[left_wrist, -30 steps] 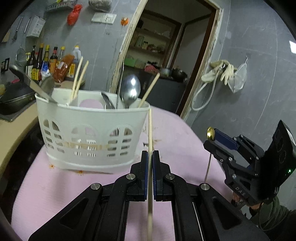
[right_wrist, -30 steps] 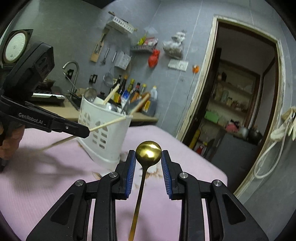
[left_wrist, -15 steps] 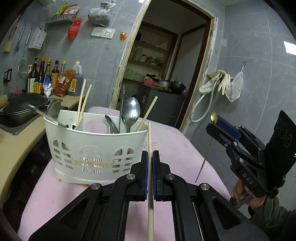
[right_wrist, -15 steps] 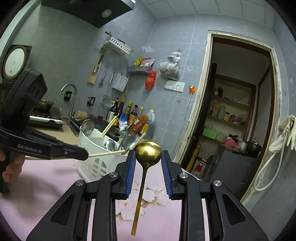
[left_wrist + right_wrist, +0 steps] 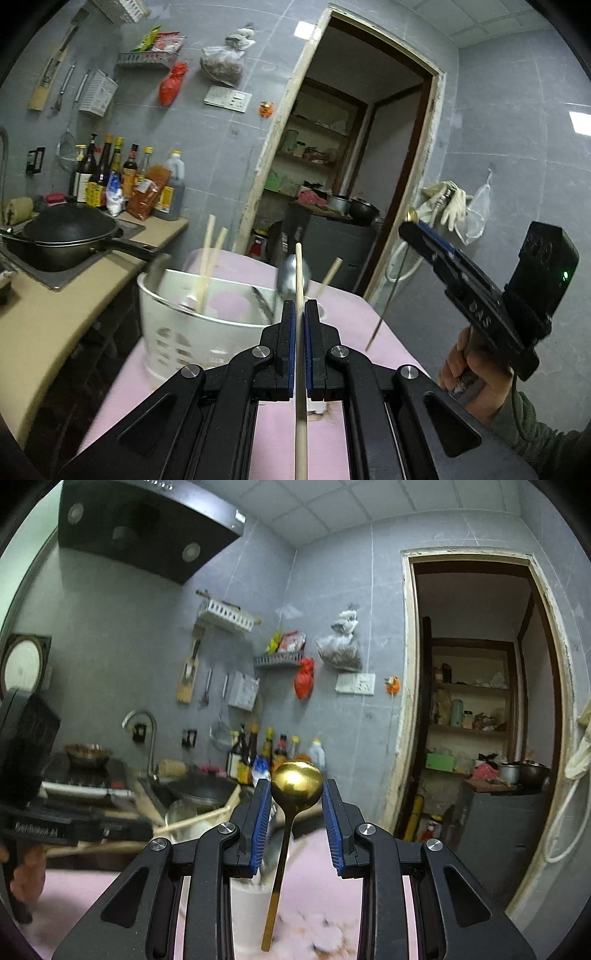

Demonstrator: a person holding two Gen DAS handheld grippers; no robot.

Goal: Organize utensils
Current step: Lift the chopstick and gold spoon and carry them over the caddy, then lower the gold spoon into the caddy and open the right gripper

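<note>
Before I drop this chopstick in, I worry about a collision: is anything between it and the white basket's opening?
Nothing visible blocks the way. The wooden chopstick clamped in the left gripper points at the white plastic utensil basket, its rim open. A steel spoon and other chopsticks stand inside, just beyond the tip.

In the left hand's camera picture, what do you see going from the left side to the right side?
Black wok → sauce bottles → white utensil basket → chopstick in the left gripper → right gripper holding the gold spoon → person's hand.
</note>
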